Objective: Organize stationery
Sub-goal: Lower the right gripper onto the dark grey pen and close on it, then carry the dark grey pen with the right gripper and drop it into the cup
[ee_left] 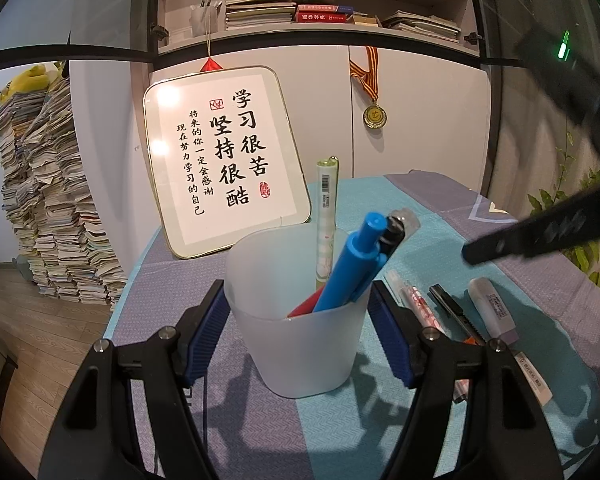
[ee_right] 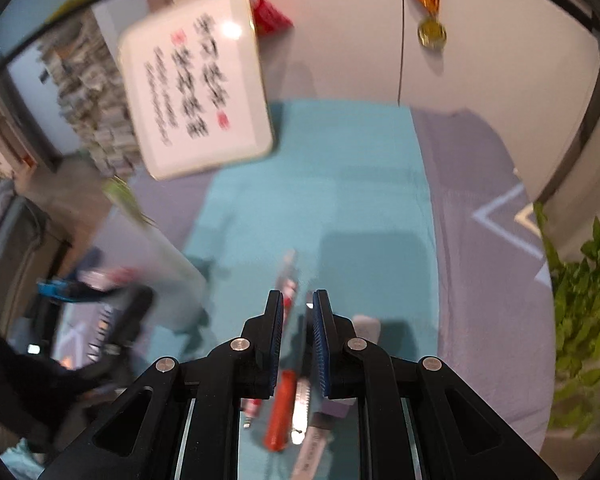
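Note:
My left gripper (ee_left: 298,312) is shut on a translucent white plastic cup (ee_left: 300,320) standing on the cloth-covered table. The cup holds a blue pen (ee_left: 352,260), a black pen (ee_left: 394,232), a red pen (ee_left: 306,304) and a pale patterned pen (ee_left: 326,216). Loose items lie right of the cup: a clear pen (ee_left: 416,304), a utility knife (ee_left: 456,312), a correction-tape case (ee_left: 494,308). My right gripper (ee_right: 297,312) hovers above these items, jaws narrowly apart and empty, over an orange-handled knife (ee_right: 282,412). The view is motion-blurred. The right gripper also shows in the left wrist view (ee_left: 540,236).
A framed calligraphy board (ee_left: 224,160) leans against the white cabinet behind the cup. A medal (ee_left: 374,116) hangs on the cabinet door. Stacked papers (ee_left: 56,208) stand on the floor at left. A green plant (ee_right: 584,320) is beyond the table's right edge.

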Available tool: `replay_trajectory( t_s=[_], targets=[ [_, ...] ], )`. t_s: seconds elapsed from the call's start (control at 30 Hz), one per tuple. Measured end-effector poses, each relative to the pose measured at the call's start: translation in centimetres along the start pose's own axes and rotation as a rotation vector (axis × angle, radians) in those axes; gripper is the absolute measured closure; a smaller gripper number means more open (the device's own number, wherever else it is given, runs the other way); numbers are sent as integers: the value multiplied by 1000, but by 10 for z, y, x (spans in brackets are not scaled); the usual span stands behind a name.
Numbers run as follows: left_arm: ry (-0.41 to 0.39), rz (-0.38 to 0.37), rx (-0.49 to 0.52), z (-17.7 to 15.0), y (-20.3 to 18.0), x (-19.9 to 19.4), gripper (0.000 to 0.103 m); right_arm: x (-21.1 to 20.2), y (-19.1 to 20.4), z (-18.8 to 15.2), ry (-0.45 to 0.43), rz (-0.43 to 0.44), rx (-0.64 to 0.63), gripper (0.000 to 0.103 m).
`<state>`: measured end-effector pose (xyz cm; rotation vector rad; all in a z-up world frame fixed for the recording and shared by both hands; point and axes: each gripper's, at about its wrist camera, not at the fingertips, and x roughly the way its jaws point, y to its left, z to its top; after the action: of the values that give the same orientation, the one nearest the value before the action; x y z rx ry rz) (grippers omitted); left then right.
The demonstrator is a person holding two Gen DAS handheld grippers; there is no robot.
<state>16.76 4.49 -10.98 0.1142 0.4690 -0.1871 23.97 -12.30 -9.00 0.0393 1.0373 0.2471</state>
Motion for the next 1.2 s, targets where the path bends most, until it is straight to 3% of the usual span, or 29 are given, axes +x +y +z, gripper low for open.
replay_trajectory(
  t_s=[0.17, 0.6, 1.07, 1.2],
  targets=[
    [0, 0, 0, 0, 0, 0, 33, 26, -5, -5, 74, 3, 7, 88],
    [0, 0, 0, 0, 0, 0, 33, 55, -9, -12, 154, 11, 15, 88],
    [0, 0, 0, 0, 0, 0, 33, 60, 0, -10, 130, -19, -41, 88],
    [0, 0, 0, 0, 0, 0, 33, 46, -1, -11, 81, -12, -33, 90]
  ],
)
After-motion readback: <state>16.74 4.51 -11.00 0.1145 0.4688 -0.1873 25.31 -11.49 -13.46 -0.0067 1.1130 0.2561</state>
